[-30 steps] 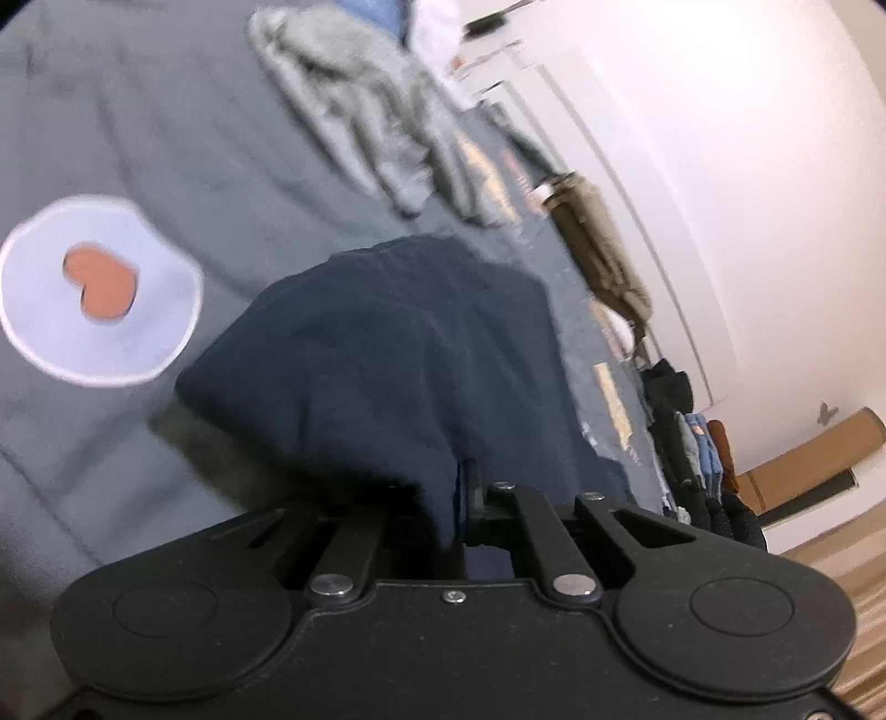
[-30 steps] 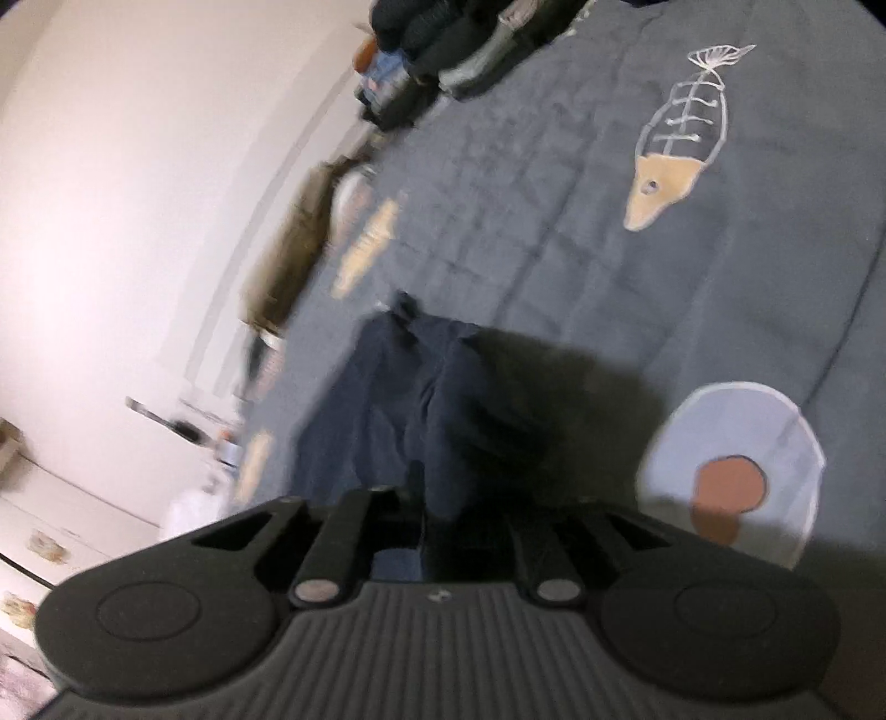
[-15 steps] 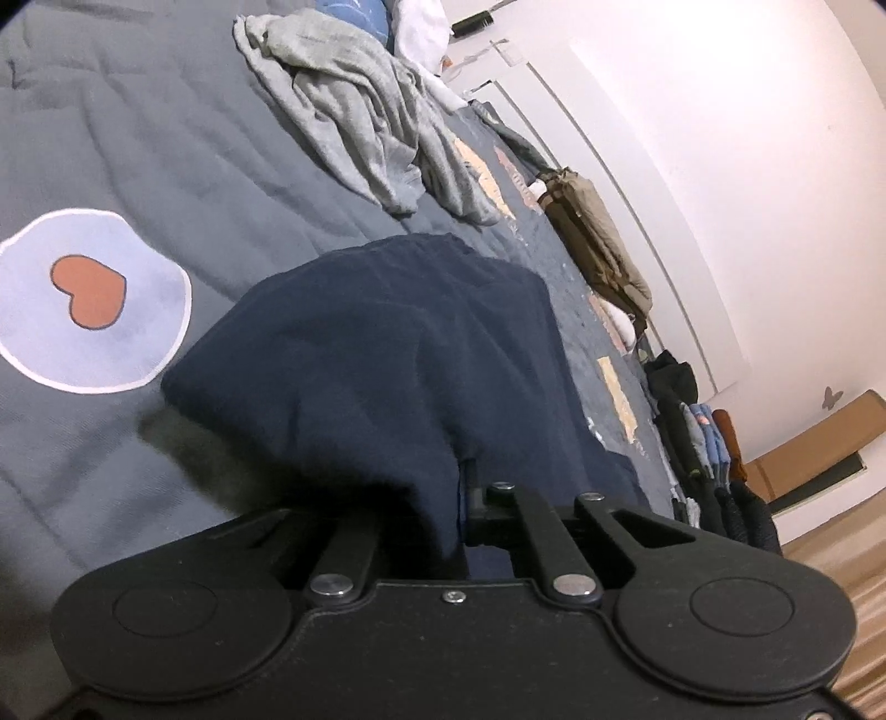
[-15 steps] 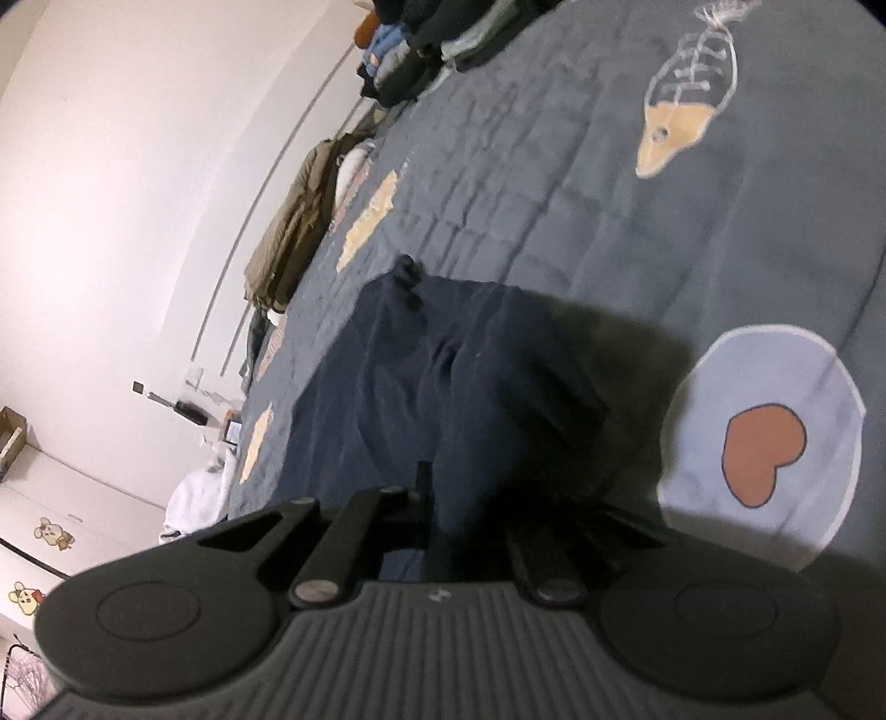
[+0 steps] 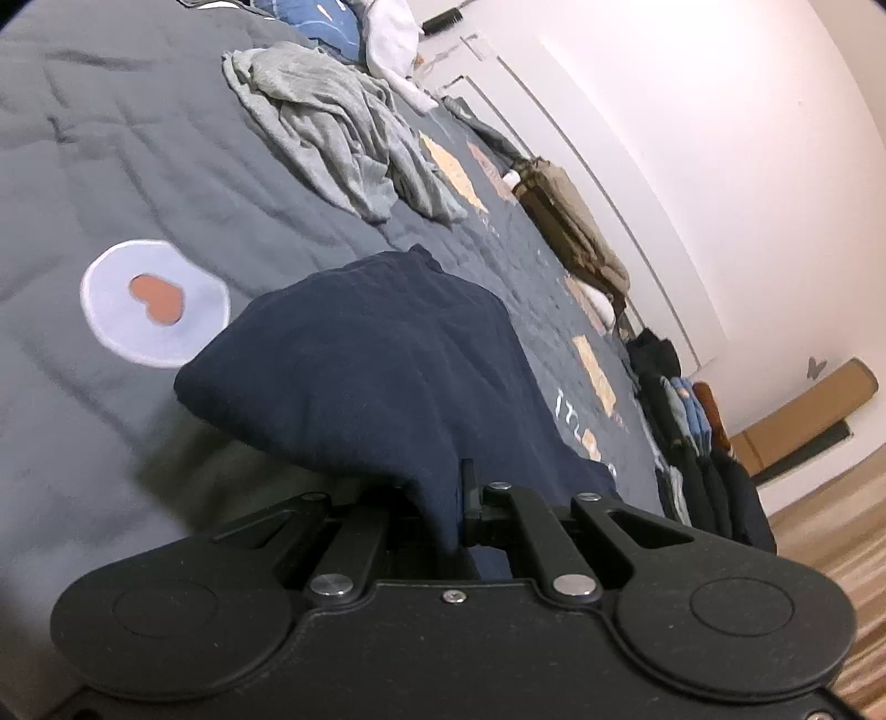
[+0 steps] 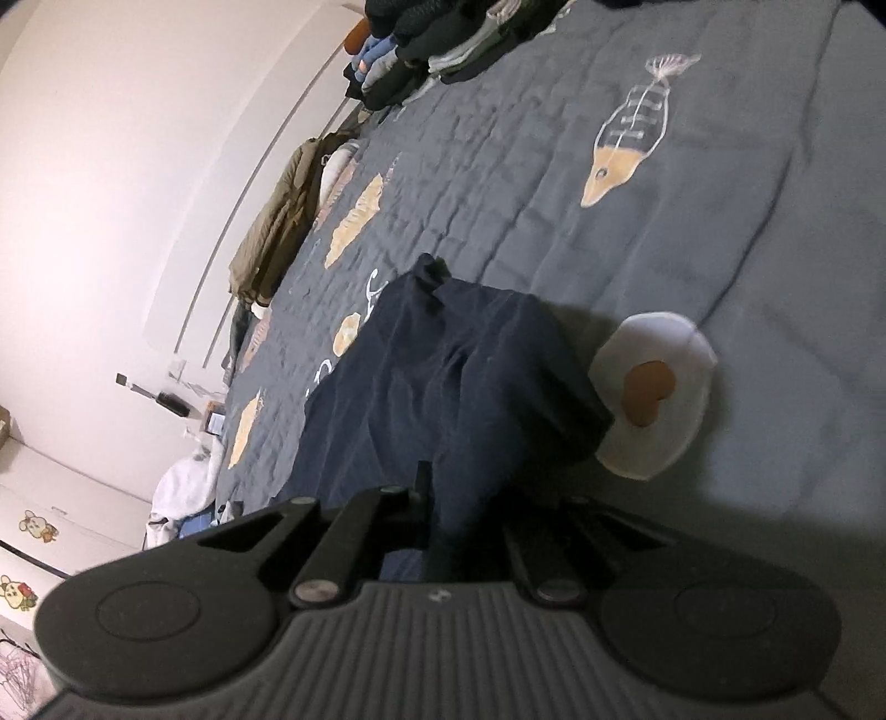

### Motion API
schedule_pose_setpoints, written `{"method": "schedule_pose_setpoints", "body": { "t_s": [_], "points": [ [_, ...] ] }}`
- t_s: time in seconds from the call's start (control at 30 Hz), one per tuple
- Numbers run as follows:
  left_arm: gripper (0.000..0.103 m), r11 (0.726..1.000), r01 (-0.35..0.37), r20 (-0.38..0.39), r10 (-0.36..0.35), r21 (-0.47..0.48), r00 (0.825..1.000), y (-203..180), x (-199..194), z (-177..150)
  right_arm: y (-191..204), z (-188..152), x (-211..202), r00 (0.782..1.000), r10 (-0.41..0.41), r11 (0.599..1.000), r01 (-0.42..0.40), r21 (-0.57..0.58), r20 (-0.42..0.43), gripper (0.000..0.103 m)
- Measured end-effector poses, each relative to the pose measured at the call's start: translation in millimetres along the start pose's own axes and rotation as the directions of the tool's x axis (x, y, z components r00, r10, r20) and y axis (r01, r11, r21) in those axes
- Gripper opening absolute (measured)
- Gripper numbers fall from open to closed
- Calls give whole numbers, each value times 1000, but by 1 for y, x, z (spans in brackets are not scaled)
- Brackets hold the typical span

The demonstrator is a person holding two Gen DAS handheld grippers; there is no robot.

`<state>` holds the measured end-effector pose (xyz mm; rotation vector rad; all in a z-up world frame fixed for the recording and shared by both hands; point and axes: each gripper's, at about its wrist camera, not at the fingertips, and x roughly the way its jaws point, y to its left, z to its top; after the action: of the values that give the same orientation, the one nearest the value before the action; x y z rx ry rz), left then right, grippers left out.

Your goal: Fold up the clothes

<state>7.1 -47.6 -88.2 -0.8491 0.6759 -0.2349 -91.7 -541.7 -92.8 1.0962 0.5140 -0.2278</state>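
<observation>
A navy blue garment (image 5: pixel 376 376) lies partly folded over itself on a grey quilted bed cover (image 5: pixel 111 166). My left gripper (image 5: pixel 451 504) is shut on one edge of the cloth, which drapes over its fingers. In the right wrist view the same navy garment (image 6: pixel 443 382) stretches away from my right gripper (image 6: pixel 437 509), which is shut on another edge. The cloth hides most of both pairs of fingers. The far end of the garment rests flat on the bed.
A crumpled grey garment (image 5: pixel 338 127) lies further up the bed, with white cloth (image 5: pixel 393 39) beyond it. An olive jacket (image 5: pixel 576 232) lies by the wall. A stack of folded clothes (image 5: pixel 686 443) sits at the bed's far edge. Heart patch (image 5: pixel 155 302) beside the navy cloth.
Both grippers have kept hold of the navy garment and carried its held edges onward over the bed; the heart patch has shifted nearer to the fold in both views.
</observation>
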Motion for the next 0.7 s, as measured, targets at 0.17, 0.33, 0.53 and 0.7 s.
{"method": "schedule_pose_setpoints", "body": {
  "t_s": [0.17, 0.33, 0.53, 0.7],
  "points": [
    [3, 1000, -12, -18, 12, 4, 1000, 3, -18, -12, -8, -10, -26, 1000, -19, 1000, 19, 9, -6, 3],
    [3, 999, -25, -36, 25, 20, 999, 4, -34, -23, -17, -17, -48, 999, -46, 999, 46, -2, -18, 3],
    [6, 994, -81, -96, 88, 69, 991, 10, -41, -35, -19, -25, -54, 992, -123, 989, 119, -87, -39, 7],
    [21, 983, -161, -116, 171, 86, 978, 22, -43, -42, -24, -29, -55, 968, -247, 949, 234, -211, -38, 20]
  ]
}}
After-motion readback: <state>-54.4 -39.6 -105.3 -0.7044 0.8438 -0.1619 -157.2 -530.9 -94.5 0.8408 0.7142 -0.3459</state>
